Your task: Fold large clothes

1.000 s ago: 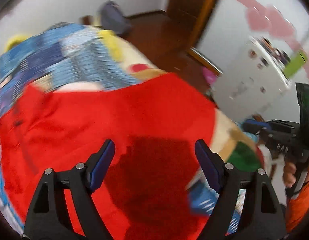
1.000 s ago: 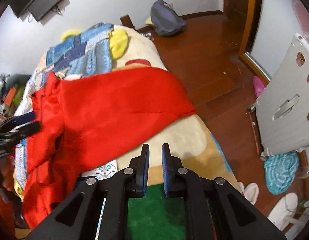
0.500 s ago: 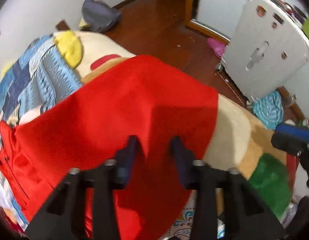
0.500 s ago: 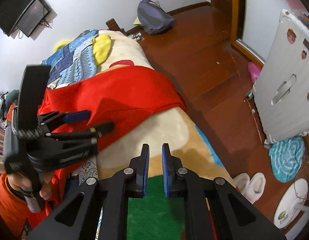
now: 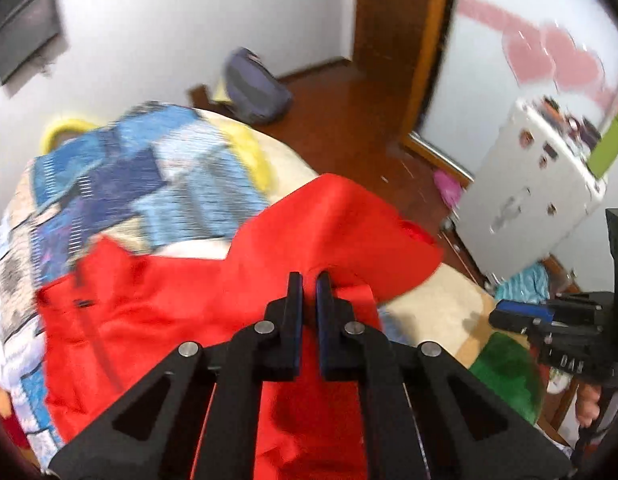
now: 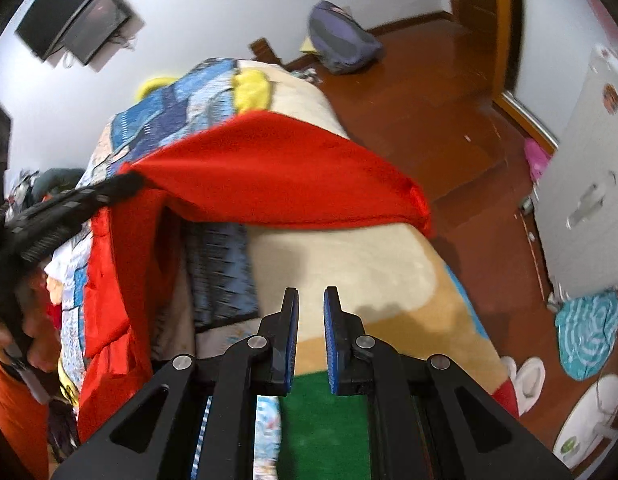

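Red garment (image 5: 169,320) pinched in left tongs (image 5: 309,284), lifted off bed (image 6: 369,264).

You're looking across a bed (image 6: 361,264) under a cream, blue and yellow patterned blanket (image 5: 149,176). White walls behind it, with a dark flat screen (image 6: 81,20) mounted high. Glossy reddish wood floor (image 6: 441,120), a grey-purple backpack (image 6: 341,40) slumped at the skirting, a wooden door frame (image 5: 417,52), a white cabinet (image 5: 537,184).
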Motion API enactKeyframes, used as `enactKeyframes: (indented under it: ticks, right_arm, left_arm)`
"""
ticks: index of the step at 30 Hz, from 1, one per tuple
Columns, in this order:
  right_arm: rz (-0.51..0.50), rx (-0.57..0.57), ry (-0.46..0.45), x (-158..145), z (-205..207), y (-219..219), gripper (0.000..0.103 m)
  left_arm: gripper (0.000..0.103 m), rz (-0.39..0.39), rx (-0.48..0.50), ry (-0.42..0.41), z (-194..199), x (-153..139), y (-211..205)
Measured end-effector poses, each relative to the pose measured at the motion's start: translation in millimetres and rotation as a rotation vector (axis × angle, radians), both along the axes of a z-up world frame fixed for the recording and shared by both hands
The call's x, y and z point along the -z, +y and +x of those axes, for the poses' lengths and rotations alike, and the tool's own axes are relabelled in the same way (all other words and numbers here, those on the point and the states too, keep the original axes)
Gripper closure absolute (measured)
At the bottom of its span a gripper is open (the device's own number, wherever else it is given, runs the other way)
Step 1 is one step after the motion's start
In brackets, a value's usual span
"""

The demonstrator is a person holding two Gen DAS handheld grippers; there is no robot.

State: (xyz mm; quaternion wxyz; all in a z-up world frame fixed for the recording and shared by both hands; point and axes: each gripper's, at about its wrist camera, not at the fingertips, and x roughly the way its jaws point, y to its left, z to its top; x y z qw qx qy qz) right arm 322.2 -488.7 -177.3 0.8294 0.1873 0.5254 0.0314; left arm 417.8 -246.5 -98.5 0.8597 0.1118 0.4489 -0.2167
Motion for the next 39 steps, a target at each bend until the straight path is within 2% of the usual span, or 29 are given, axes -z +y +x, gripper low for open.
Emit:
enactKeyframes:
  ticks: [3,6,9,12,16,19,23,25,30,34,39]
  right_arm:
    - [-0.009,-0.046,-0.031,-15,7,25,0.096]
    - [-0.021,-0.094,-0.057,-26,15,55,0.096]
    - [-0.067,-0.143,-0.07,-31,24,87,0.096]
    - [-0.123,-0.199,-0.076,-25,35,118,0.096]
    - [-0.195,-0.247,-0.036,-7,69,160,0.096]
    - [-0.257,-0.289,-0.012,11,95,188,0.096]
    - [-0.512,-0.336,0.065,59,121,210,0.096]
    - [-0.552,-0.37,0.016,64,116,214,0.096]
    - [-0.783,-0.401,-0.087,70,92,216,0.096]
    - [-0.785,-0.385,-0.118,69,84,203,0.096]
    - [-0.676,-0.314,-0.092,60,82,172,0.095]
  left_arm:
    - [0.098,-0.026,-0.066,-0.021,-10,-13,61]
    - [0.098,-0.021,-0.107,-0.004,-23,-2,111]
    - [0.098,0.011,-0.149,0.067,-37,37,160]
    - [0.097,0.06,-0.162,0.133,-45,84,186]
    - [0.096,0.037,-0.169,0.213,-54,125,202]
    - [0.096,0.005,-0.179,0.199,-58,132,205]
    - [0.095,-0.058,-0.197,0.226,-54,135,213]
    - [0.093,-0.085,-0.205,0.236,-53,136,218]
    - [0.092,-0.101,-0.219,0.232,-55,138,220]
    - [0.092,-0.073,-0.219,0.223,-56,138,217]
    - [0.09,0.007,-0.193,0.228,-55,125,206]
